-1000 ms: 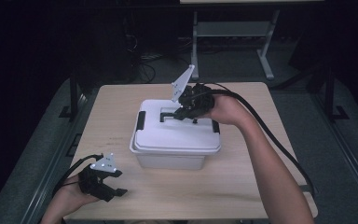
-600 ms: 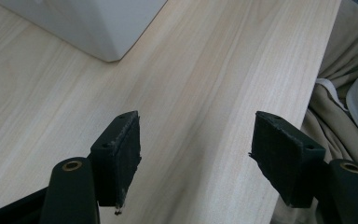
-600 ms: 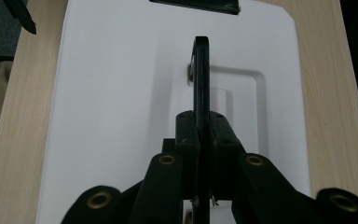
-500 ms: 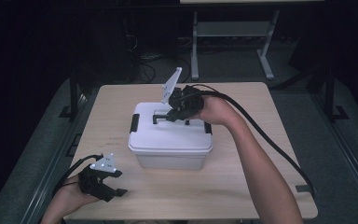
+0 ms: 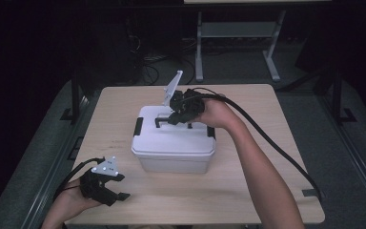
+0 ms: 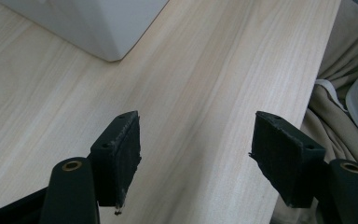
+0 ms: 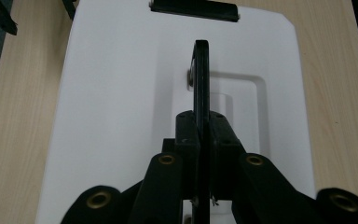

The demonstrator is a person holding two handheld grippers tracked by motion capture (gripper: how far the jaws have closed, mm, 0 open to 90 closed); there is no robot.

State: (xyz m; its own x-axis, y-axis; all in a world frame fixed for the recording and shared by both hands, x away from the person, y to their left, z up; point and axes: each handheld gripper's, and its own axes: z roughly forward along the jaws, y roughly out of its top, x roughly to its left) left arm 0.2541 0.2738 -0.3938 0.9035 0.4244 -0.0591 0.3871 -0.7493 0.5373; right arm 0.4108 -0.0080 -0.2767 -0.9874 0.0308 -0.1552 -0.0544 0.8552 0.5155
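Your right gripper (image 7: 201,135) is clamped on the black handle (image 7: 201,74) of the white box (image 5: 174,143) at table centre; lift straight and level so it doesn't swing; your left gripper (image 5: 108,188), jaws apart and empty, rests with the box at its 1 o'clock.

A white box (image 5: 173,148) of smooth, slightly glossy plastic sits under the right gripper (image 7: 203,135). Its lid (image 7: 121,93) has a satin sheen, and the thin handle (image 7: 201,74) clamped between that gripper's pads is smooth black plastic, like the black latch (image 7: 194,9) at the lid's far edge. The table (image 6: 205,93) beneath the left gripper (image 6: 196,154) is pale wood with fine straight grain and a matt finish. The pads (image 6: 121,149) are matt black and rough, frayed at the edges; brass-coloured metal rivets (image 7: 167,159) sit in the black arms. Beige cloth (image 6: 340,93), soft and creased, hangs beside it.
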